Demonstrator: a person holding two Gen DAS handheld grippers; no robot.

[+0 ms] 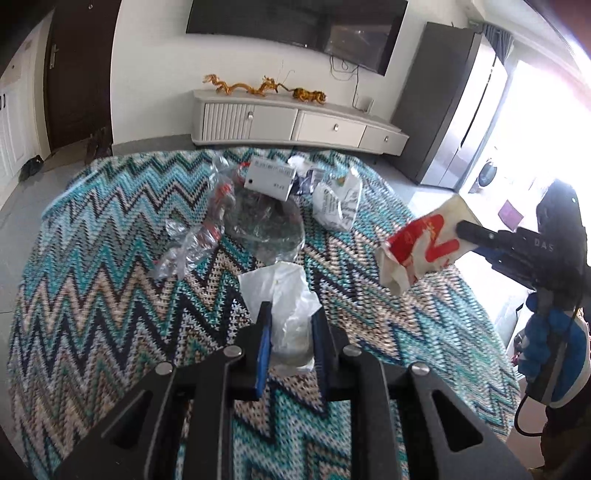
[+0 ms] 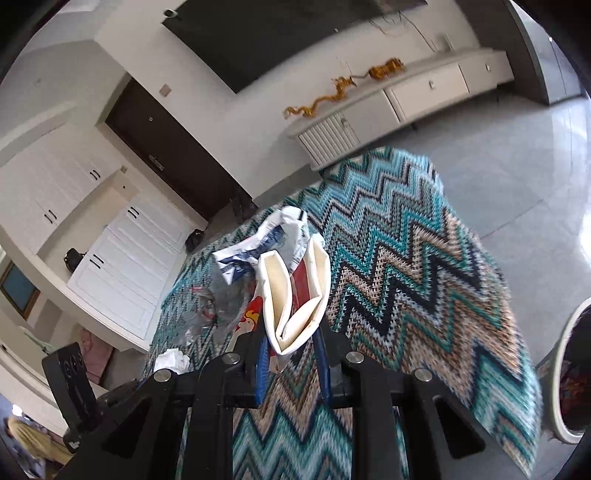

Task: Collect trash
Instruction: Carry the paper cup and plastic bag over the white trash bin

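Above the zigzag cloth [image 1: 110,258], left gripper [image 1: 291,332] pinches one white wrapper [image 1: 284,291]; right gripper [image 2: 291,354] clamps one red-and-white carton [image 2: 295,288].

There are two grippers: the left gripper [image 1: 290,332] and the right gripper [image 1: 466,228]. Each one holds one piece of trash. One is a white plastic wrapper [image 1: 284,295]. One is a red and white paper box [image 1: 421,245]. On the zigzag cloth [image 1: 110,258] more trash lies. I count one white box [image 1: 269,179], one white printed bag [image 1: 338,203], one small white paper ball [image 1: 300,162], one clear round lid [image 1: 267,229] and one clear crinkly wrapper [image 1: 192,240]. On the one long cabinet [image 1: 295,122] there are two gold dragons [image 1: 240,85] and one gold tiger [image 1: 309,95]. One TV [image 1: 291,27] hangs on the wall. One round bin [image 2: 570,373] shows at the edge.
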